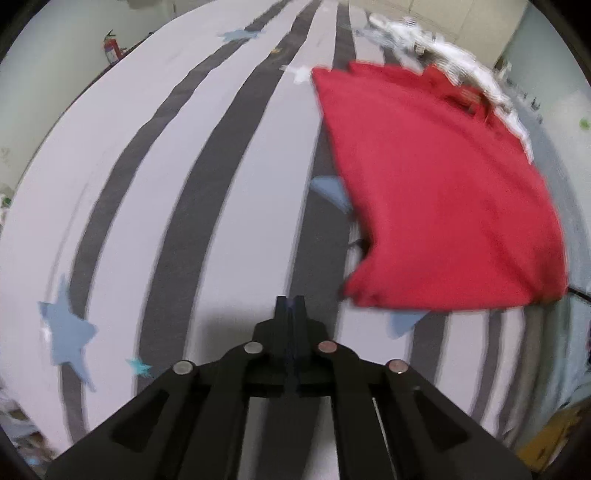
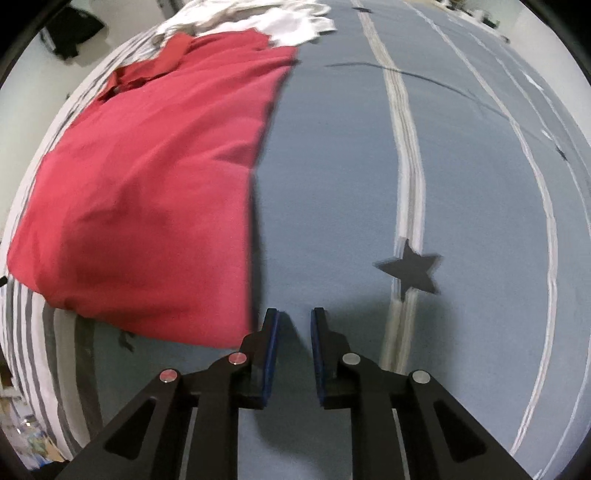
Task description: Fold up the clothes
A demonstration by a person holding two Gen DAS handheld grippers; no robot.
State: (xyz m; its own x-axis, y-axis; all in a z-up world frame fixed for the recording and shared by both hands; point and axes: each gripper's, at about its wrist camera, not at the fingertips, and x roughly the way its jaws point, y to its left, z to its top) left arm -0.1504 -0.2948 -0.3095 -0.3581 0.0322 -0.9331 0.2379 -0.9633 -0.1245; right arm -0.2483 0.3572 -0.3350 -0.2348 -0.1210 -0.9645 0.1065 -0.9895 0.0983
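You are holding the left gripper (image 1: 290, 301) clenched on nothing, its jaws pressed together and pointing down over the grey-and-white striped sheet (image 1: 207, 155), while the red garment (image 1: 436, 184) is lying folded flat to its right, apart from the fingertips. You are holding the right gripper (image 2: 294, 314) released, jaws standing slightly apart and empty above the blue sheet (image 2: 332, 166). The red garment (image 2: 155, 177) is lying just left of its left finger (image 2: 271, 321), a white garment (image 2: 280, 20) bunching at its far edge.
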